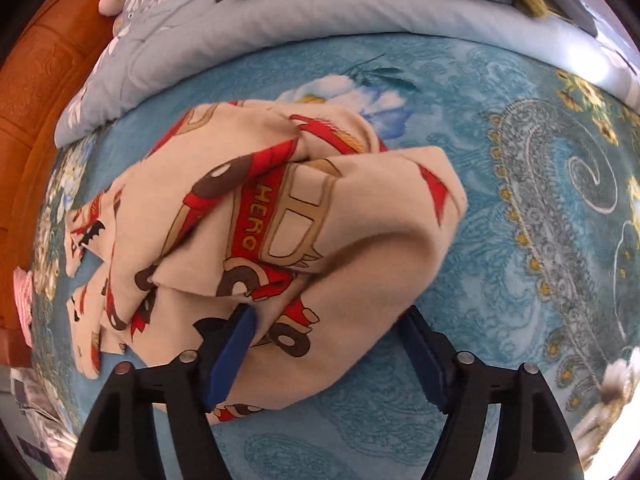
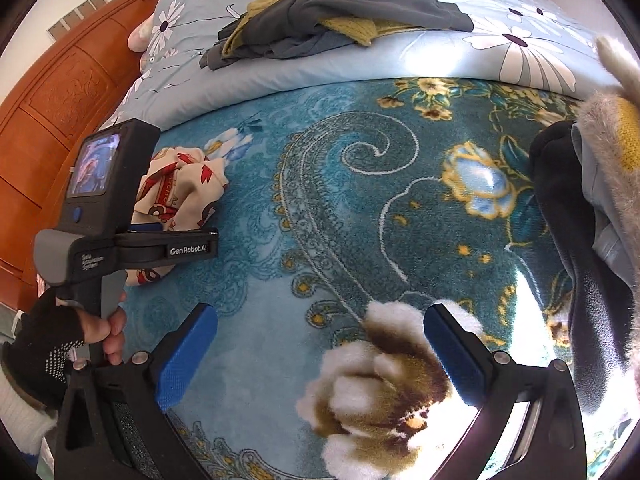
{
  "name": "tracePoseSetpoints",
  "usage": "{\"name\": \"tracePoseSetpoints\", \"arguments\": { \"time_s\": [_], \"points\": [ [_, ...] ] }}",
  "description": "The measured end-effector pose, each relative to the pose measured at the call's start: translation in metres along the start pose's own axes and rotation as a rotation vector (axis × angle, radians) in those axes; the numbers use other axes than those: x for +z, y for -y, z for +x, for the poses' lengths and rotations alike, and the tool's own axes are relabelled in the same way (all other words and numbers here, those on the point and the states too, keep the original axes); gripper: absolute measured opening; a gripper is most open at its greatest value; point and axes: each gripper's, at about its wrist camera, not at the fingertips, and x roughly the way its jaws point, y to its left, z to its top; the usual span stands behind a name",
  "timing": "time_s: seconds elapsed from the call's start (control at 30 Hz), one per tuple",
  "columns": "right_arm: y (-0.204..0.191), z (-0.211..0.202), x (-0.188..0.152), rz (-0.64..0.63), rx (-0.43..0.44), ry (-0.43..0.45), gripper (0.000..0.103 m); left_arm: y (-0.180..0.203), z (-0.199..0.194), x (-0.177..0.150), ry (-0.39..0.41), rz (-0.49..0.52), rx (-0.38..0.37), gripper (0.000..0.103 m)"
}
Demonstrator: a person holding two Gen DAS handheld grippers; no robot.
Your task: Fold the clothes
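A cream garment printed with red fire trucks [image 1: 280,216] lies crumpled on the teal patterned blanket [image 1: 520,200]. My left gripper [image 1: 328,344] is open, its blue pads on either side of the garment's near bulge, the left pad [image 1: 230,356] touching cloth. In the right wrist view the same garment [image 2: 180,192] shows at left behind the left gripper body [image 2: 120,240]. My right gripper [image 2: 320,356] is open and empty over the blanket's white-and-brown flower.
A pale blue floral duvet [image 2: 400,64] lies along the far side with grey and yellow clothes [image 2: 332,16] on it. Dark, grey and furry yellow clothes [image 2: 592,208] are piled at right. An orange wooden headboard [image 2: 52,120] stands at left.
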Motion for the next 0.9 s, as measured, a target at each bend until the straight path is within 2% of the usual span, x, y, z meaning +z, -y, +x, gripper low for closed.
{"name": "tracePoseSetpoints", "arguments": {
  "time_s": [0.03,0.07,0.1,0.17,0.27,0.4,0.47,0.6,0.63,0.67,0.77,0.87,0.9],
  "points": [
    [-0.001,0.002,0.0,0.004,-0.002,-0.009,0.103,-0.003,-0.001,0.0,0.005,-0.011,-0.005,0.066],
    [-0.002,0.004,0.001,0.008,-0.004,-0.018,0.103,-0.006,-0.002,0.0,0.009,-0.021,0.0,0.049],
    [-0.002,0.006,0.001,0.013,-0.005,-0.027,0.103,-0.01,-0.003,0.0,0.008,-0.04,0.01,0.041],
    [-0.003,0.006,0.004,0.018,-0.002,-0.029,0.103,-0.022,-0.008,0.001,0.021,-0.1,-0.031,0.024],
    [-0.005,-0.001,0.008,0.01,0.0,-0.002,0.103,-0.038,-0.023,0.0,0.069,-0.174,-0.122,0.012],
    [-0.006,-0.001,0.008,0.011,-0.008,-0.001,0.103,-0.045,-0.062,0.001,0.188,-0.16,-0.256,0.011],
    [-0.007,0.004,0.008,0.024,-0.011,-0.015,0.103,-0.05,-0.096,0.003,0.277,-0.121,-0.367,0.008],
    [-0.009,0.007,0.01,0.047,0.002,-0.031,0.103,-0.068,-0.161,0.024,0.442,-0.094,-0.521,0.006],
    [-0.01,0.007,0.011,0.049,0.005,-0.029,0.103,-0.071,-0.179,0.03,0.485,-0.089,-0.581,0.001],
    [-0.01,0.005,0.012,0.051,0.008,-0.023,0.103,-0.074,-0.197,0.037,0.527,-0.083,-0.642,0.001],
    [-0.01,-0.001,0.015,0.058,0.004,-0.004,0.103,-0.07,-0.233,0.049,0.622,-0.014,-0.627,0.001],
    [-0.008,-0.01,0.018,0.066,-0.009,0.018,0.103,-0.056,-0.237,0.058,0.595,0.024,-0.553,0.001],
    [-0.007,-0.013,0.019,0.068,-0.014,0.024,0.103,-0.056,-0.226,0.054,0.569,0.01,-0.537,0.001]
  ]
}}
